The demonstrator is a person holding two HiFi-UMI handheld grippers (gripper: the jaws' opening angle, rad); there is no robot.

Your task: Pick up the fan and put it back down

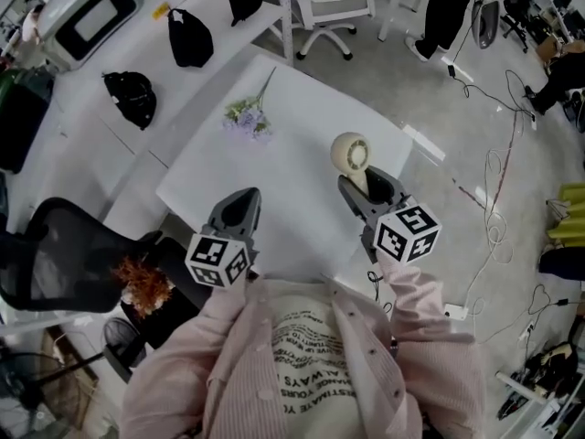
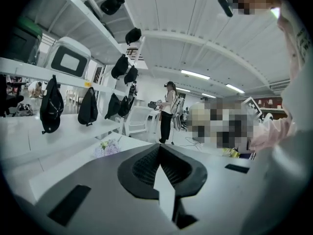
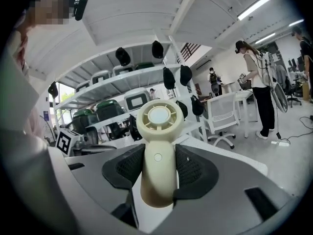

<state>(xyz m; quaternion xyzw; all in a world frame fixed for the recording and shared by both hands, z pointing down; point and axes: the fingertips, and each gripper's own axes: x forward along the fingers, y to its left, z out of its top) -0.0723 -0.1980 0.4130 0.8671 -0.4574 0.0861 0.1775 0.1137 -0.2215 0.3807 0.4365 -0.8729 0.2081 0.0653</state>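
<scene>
White table (image 1: 274,167) in a busy workroom: black bags (image 1: 190,37) at far left, white chair (image 1: 334,7) beyond the far edge, black chair (image 1: 55,254) at near left, floor (image 1: 439,90) w/ cables (image 1: 498,213) to the right. Fan (image 1: 351,154) is over the right part of the table, not far from its right edge, in the R gripper (image 1: 370,190). The pads are clenched on the handle (image 3: 157,175) from both sides, approx at the button (image 3: 157,156). Long axis roughly upright, round head on top above the jaws, handle end poking out below them; can't tell if that end touches the table. Grille face is turned back toward the person & the R gripper's camera. L gripper (image 1: 239,210) sits at the near edge, left of the fan & well apart from it, jaw tips pressed together w/ nothing btwn them. Flower sprig (image 1: 247,117) lies near the far left edge, well apart from the fan. Bare tabletop btwn sprig, fan & L gripper; the table drops off to the right of the fan and just behind the grippers, at the person's body
</scene>
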